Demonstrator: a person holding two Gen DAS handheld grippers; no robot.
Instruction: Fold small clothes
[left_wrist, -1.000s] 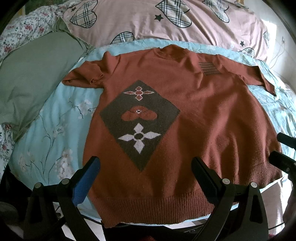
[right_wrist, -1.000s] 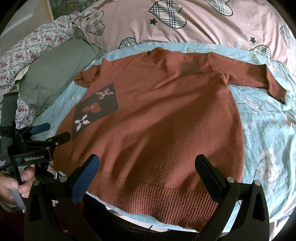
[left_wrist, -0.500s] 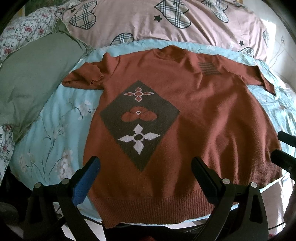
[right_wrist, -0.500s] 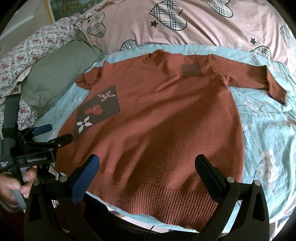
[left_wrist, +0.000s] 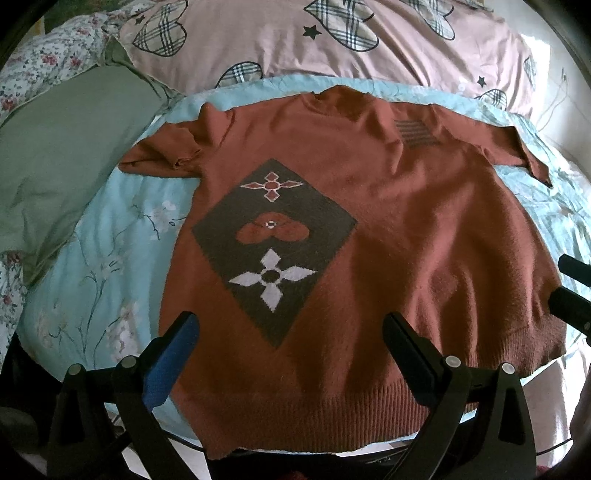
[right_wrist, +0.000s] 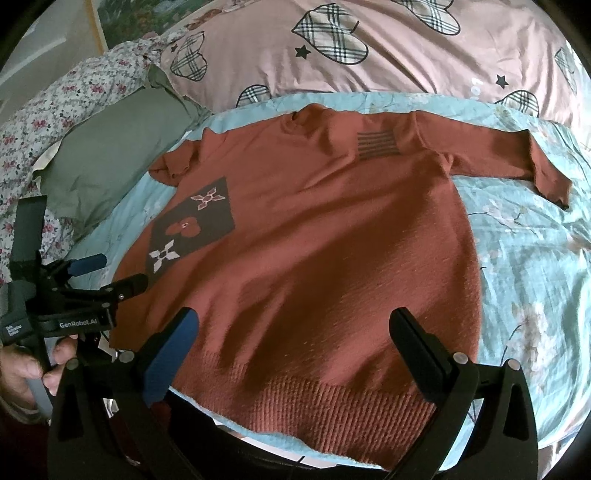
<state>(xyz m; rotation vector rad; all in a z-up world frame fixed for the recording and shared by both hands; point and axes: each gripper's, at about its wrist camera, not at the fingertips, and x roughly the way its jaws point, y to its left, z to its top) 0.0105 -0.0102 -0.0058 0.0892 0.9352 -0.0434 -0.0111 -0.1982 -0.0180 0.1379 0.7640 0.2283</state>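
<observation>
A rust-brown knit sweater (left_wrist: 406, 229) (right_wrist: 332, 240) lies flat, front up, on a light-blue floral bedsheet (left_wrist: 103, 266). It carries a dark diamond patch with flower motifs (left_wrist: 273, 247) (right_wrist: 192, 229). One sleeve is bunched at the left (left_wrist: 162, 155); the other stretches out to the right (right_wrist: 517, 155). My left gripper (left_wrist: 291, 343) hovers open over the lower hem, nothing between its fingers. My right gripper (right_wrist: 295, 339) is open too, above the ribbed hem (right_wrist: 332, 410). The left gripper (right_wrist: 107, 273) also shows in the right wrist view, held by a hand (right_wrist: 22, 369).
A green pillow (left_wrist: 62, 155) lies left of the sweater. A pink quilt with plaid hearts (left_wrist: 332, 40) covers the far side of the bed. A floral cover (right_wrist: 55, 118) sits at the far left. The bed's near edge runs just under the hem.
Both grippers have drifted slightly; the sweater sits a touch lower in the right wrist view. The sweater itself has not moved, and both stay open.
</observation>
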